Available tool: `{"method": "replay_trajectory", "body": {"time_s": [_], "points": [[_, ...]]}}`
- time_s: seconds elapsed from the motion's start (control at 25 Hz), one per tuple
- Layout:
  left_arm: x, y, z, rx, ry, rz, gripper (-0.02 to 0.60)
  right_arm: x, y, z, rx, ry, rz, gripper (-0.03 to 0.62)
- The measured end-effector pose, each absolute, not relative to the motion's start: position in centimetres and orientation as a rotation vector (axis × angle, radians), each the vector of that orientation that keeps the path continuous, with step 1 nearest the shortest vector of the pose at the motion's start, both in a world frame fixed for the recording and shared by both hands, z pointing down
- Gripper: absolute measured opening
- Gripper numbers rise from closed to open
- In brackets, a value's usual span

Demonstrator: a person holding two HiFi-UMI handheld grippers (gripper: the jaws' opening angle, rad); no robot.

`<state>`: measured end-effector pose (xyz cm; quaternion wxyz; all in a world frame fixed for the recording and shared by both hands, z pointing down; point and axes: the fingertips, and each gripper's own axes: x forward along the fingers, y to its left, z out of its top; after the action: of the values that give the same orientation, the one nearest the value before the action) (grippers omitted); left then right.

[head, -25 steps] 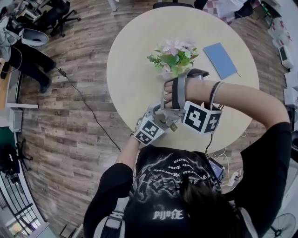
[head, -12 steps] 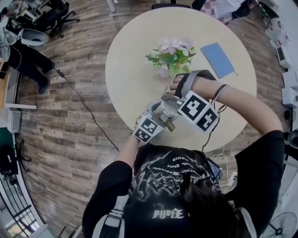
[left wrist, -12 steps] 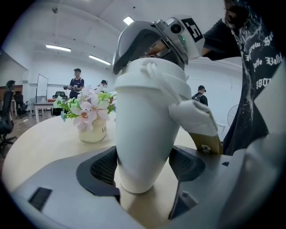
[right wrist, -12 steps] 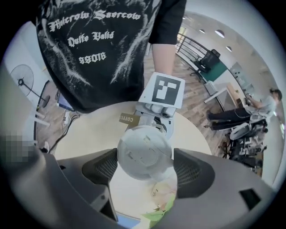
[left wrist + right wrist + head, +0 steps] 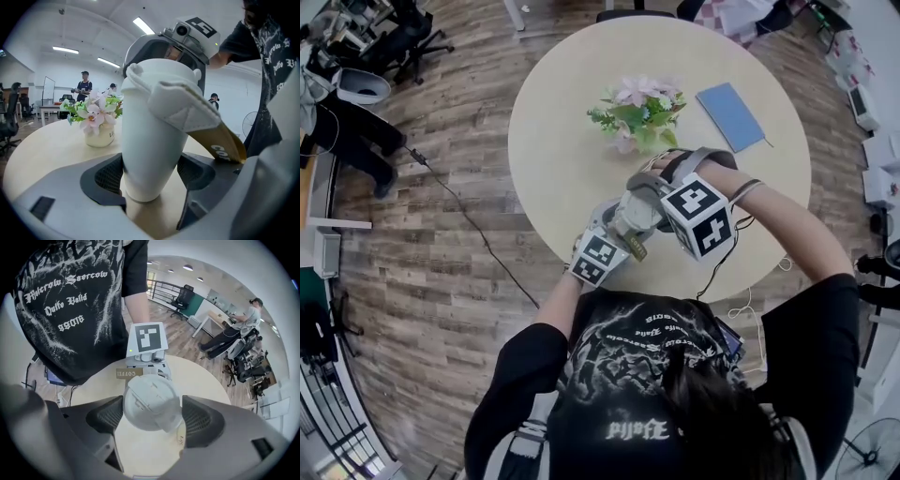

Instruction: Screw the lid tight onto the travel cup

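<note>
Rolled round since before, the right gripper (image 5: pixel 152 417) clamps the lid (image 5: pixel 151 401) wide-jawed, near the flowers (image 5: pixel 639 114), left gripper (image 5: pixel 151 182) pinching the travel cup (image 5: pixel 149 136): mid-tightening, likely regrip next.

Black short-sleeved T-shirt (image 5: pixel 623 361) printed with pale gothic lettering and a grey storm graphic. Dark bands (image 5: pixel 739 192) round the right wrist. Grey left gripper (image 5: pixel 152 173) and right gripper (image 5: pixel 152 416), dark mesh pads (image 5: pixel 108 416), white cubes (image 5: pixel 698 217) with black square markers.
</note>
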<state>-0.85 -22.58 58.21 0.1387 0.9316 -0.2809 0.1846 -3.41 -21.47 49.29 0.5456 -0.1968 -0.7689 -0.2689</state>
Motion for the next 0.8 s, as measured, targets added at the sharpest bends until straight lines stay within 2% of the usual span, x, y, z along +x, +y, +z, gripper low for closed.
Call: {"method": "replay_trajectory", "body": {"time_s": [0.4, 0.8], "points": [[-0.9, -22.7, 58.3, 2.677, -0.868, 0.542, 0.383, -3.8, -22.0, 48.7, -0.118, -2.096, -0.367, 0.397], [-0.7, -22.7, 58.6, 2.646, -0.94, 0.526, 0.383, -3.5, -22.3, 48.0, 0.174, -2.317, -0.237, 0.397]]}}
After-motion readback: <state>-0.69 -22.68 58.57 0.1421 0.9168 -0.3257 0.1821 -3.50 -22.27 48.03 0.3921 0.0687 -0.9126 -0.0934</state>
